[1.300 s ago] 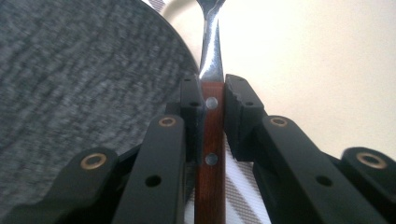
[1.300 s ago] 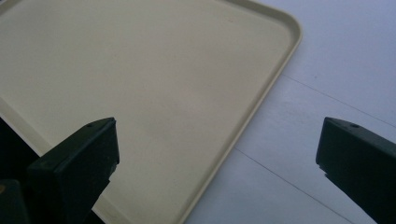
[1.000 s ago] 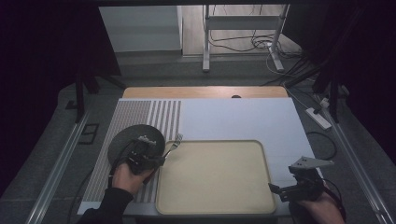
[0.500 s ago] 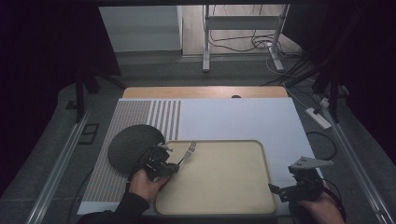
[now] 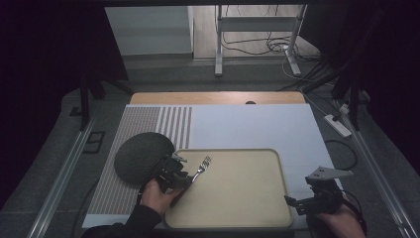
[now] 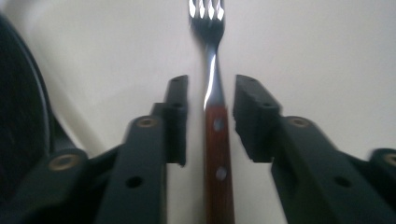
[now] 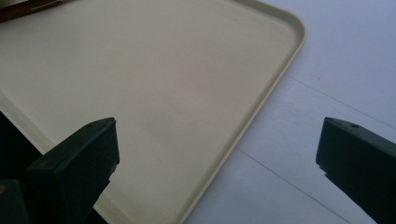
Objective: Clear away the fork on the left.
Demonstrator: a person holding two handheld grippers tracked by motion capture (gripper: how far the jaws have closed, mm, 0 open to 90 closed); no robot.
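**Left gripper view: fork sits between spread fingers on the tray**

Left gripper view first: the two black fingers (image 6: 177, 116) stand apart, and the fork (image 6: 212, 98) runs straight up the gap between them. Daylight shows on both sides of the wooden handle, so nothing is pinched. The tines point to twelve o'clock over the cream tray (image 6: 303, 56), and a dark round plate (image 6: 18, 116) curves in at nine o'clock.

Over to the high view: the left gripper (image 5: 184, 174) hovers at the tray's nine o'clock edge, fork tines aimed toward one o'clock, with the dark plate just beside it on the striped mat (image 5: 148, 124).

The right gripper (image 7: 217, 154) has its fingers spread wide, with nothing between them but the tray's corner and the white bench (image 7: 336, 70). In the high view it waits off the tray's five o'clock corner.
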